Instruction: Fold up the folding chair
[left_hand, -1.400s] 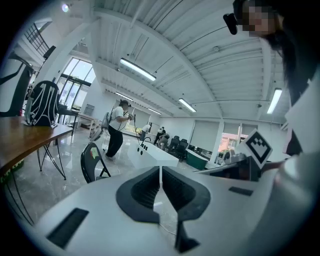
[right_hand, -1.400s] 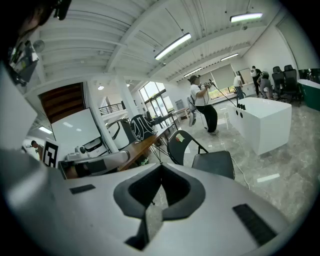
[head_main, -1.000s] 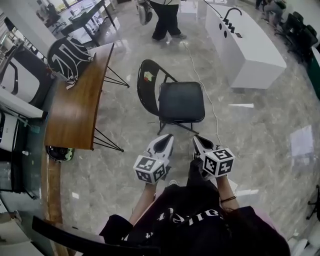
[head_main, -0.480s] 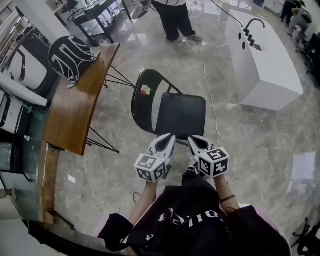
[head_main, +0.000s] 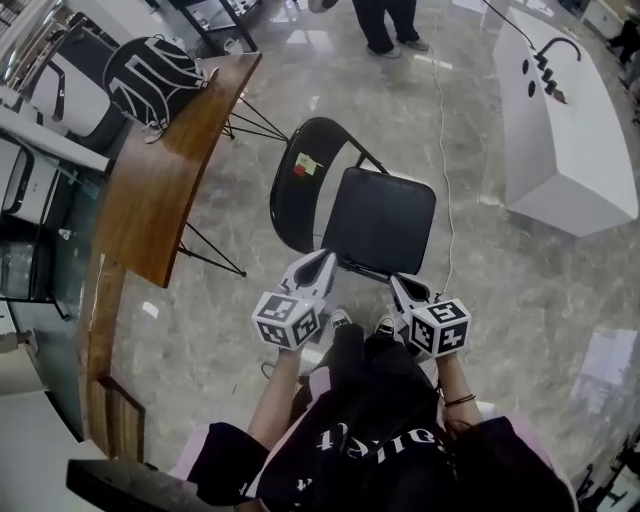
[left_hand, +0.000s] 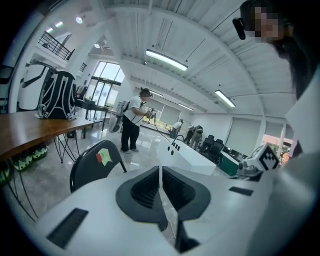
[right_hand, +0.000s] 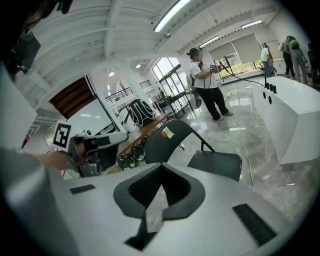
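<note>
The black folding chair (head_main: 380, 220) stands unfolded on the marble floor, its curved backrest (head_main: 298, 190) carrying a small coloured sticker. My left gripper (head_main: 322, 262) is shut and empty, its tips just short of the seat's front left corner. My right gripper (head_main: 395, 285) is shut and empty too, close to the seat's front edge. In the left gripper view the backrest (left_hand: 95, 162) shows left of the closed jaws (left_hand: 160, 172). The right gripper view has the seat (right_hand: 215, 164) and backrest (right_hand: 167, 140) beyond its closed jaws (right_hand: 161, 170). Neither gripper touches the chair.
A long wooden table (head_main: 160, 180) on wire legs stands left of the chair, with a black backpack (head_main: 155, 70) on its far end. A white counter (head_main: 570, 130) is at the right. A cable (head_main: 443, 150) runs along the floor behind the chair. A person (head_main: 385, 25) stands farther back.
Both grippers have moved forward to the chair's front edge, still shut. The chair now fills more of the head view and has not changed shape.
</note>
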